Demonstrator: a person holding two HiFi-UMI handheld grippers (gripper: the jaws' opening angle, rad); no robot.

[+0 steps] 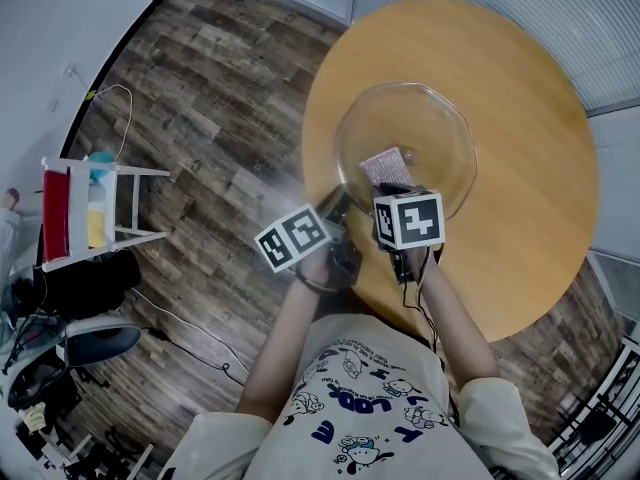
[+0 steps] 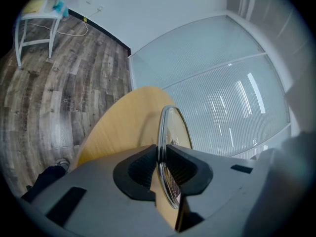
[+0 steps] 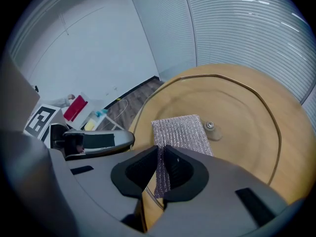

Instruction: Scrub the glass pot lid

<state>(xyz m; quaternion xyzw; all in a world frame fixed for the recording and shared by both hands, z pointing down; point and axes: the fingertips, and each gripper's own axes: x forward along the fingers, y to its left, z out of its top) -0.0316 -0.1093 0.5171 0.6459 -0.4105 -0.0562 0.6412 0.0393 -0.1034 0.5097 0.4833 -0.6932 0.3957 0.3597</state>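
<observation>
The glass pot lid (image 1: 405, 146) rests on the round wooden table (image 1: 530, 168), its metal rim (image 2: 161, 132) seen edge-on in the left gripper view. My left gripper (image 2: 161, 161) is shut on that rim at the lid's near left edge (image 1: 338, 206). A silvery scrubbing cloth (image 3: 180, 132) lies flat on the glass beside the lid's centre screw (image 3: 210, 126). My right gripper (image 3: 161, 168) is shut on the cloth's near edge and points steeply down over the lid (image 3: 237, 112). In the head view the cloth (image 1: 387, 163) shows just beyond the right gripper's marker cube (image 1: 409, 218).
A white rack (image 1: 85, 211) with red and yellow items stands on the wood floor at the left. A dark chair base and cables (image 1: 70, 343) lie at the lower left. The table's bare top extends right of the lid. A blinds-covered wall (image 2: 232, 93) lies beyond the table.
</observation>
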